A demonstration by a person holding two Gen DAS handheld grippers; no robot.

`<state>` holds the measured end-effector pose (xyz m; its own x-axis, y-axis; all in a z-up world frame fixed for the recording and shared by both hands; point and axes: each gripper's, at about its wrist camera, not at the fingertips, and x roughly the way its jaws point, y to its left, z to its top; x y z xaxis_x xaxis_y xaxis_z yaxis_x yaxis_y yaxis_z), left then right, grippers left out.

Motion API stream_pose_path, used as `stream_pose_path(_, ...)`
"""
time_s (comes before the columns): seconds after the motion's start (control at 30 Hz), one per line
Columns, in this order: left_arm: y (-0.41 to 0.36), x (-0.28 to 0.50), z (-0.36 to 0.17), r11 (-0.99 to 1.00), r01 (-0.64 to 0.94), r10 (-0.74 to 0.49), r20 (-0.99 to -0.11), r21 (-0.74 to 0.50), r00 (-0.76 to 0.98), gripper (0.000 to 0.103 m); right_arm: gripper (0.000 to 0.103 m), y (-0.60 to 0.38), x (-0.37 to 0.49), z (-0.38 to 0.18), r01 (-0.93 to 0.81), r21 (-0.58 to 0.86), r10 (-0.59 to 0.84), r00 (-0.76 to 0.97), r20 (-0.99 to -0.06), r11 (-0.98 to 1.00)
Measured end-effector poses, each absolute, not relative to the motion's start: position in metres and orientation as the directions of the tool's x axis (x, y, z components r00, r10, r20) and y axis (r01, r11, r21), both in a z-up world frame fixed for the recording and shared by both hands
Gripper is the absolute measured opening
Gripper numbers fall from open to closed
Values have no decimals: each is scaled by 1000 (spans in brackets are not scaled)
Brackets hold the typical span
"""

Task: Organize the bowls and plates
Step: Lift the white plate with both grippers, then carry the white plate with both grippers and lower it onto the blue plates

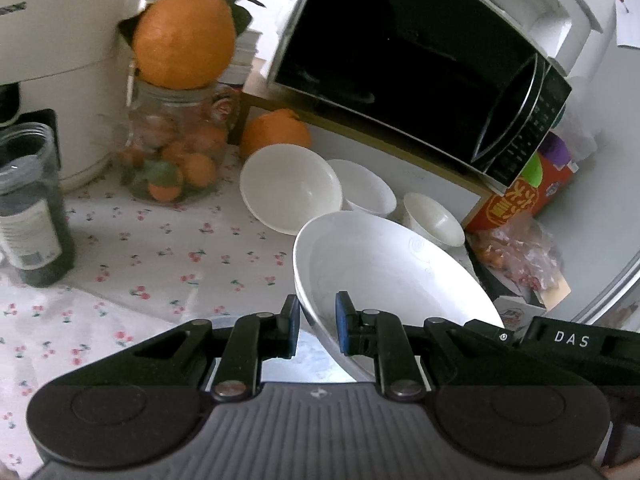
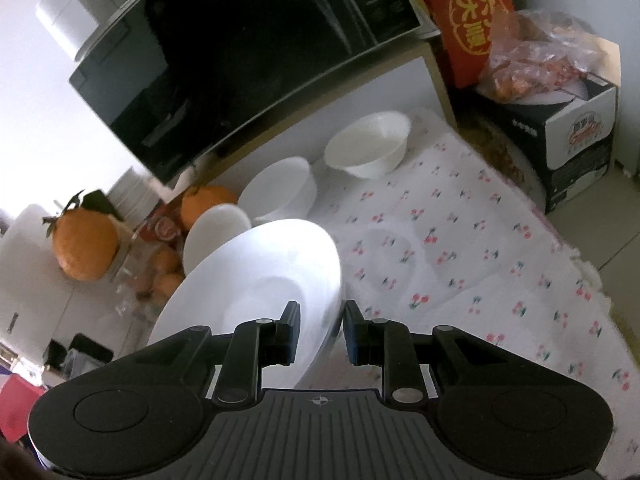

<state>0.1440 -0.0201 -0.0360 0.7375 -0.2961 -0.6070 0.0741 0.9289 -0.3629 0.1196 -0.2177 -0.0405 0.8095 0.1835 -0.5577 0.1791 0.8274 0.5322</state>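
Both the left gripper (image 1: 318, 330) and the right gripper (image 2: 322, 330) are clamping opposite rims of one white plate (image 1: 384, 264), carrying it level toward the bowls (image 1: 292, 186) at the worktop's back edge.

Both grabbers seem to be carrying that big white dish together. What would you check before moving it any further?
1. Left gripper clamped on the big white dish rim: ok.
2. Right gripper clamped on the opposite rim: ok.
3. Dish clear of the cherry-print cloth: seems lifted, cannot tell for sure.
4. Dish level: not ok, it looks tilted in both views.
5. Three small white bowls close ahead by the microwave: watch clearance, cannot tell.
6. Glass jar with an orange on top, well aside: ok.
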Motion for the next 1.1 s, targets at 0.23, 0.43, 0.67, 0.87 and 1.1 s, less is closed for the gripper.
stream_pose_path(0.23,-1,129,-34,930,61,-287,-611,-364,737,16,23,-196,108,-41,158,521,202,798,-568,839)
stream_pose_path(0.43,10,120,-34,930,43,-277,-622,-364,733,16,23,-183,100,-45,159,515,210,784,-584,842)
stream_pose_path(0.67,17,106,-34,935,50,-273,-623,-351,733,16,23,-175,90,-47,158,510,212,778,-592,845)
stream_pose_path(0.87,25,98,-39,934,42,-276,-641,-354,716,17,23,-168,84,-49,146,494,216,769,-601,857)
stream_pose_path(1.1,27,91,-43,940,39,-266,-659,-338,704,17,23,-163,79,-53,138,476,218,756,-617,869)
